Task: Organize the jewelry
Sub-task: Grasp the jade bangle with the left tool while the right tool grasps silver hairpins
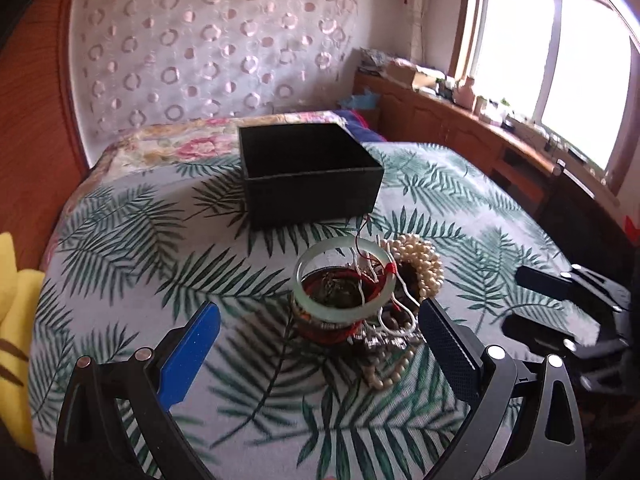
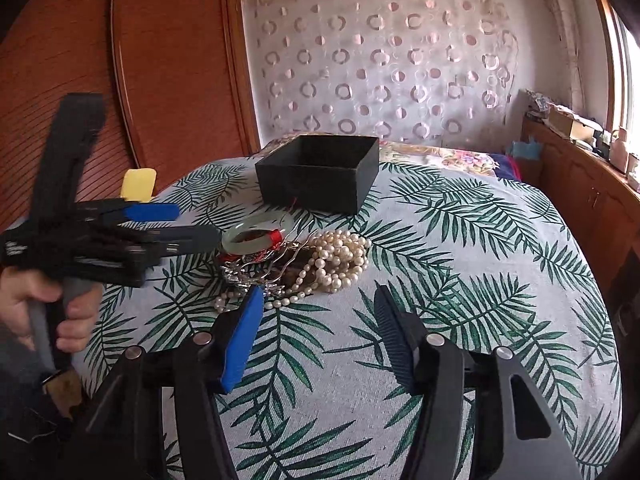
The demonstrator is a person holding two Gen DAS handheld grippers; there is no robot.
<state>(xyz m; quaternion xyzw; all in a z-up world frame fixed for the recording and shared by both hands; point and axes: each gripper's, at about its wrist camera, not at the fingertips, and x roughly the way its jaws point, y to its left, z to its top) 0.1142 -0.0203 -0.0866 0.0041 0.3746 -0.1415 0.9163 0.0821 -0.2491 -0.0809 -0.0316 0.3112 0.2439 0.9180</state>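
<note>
Both tongs, left [image 1: 320, 332] and right [image 2: 320, 312], gape empty toward the jewelry pile [image 1: 360, 300], probably bound for the black box [image 1: 308, 168].

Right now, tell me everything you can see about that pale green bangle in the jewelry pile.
The bangle is a smooth, translucent pale green ring, jade-like, with a short red wrapping on one side. It sits tilted on top of the jewelry pile, on the leaf-print cloth, in front of the black box. A pearl strand lies beside it; thin silvery chains cross its rim. Neither gripper touches it.
</note>
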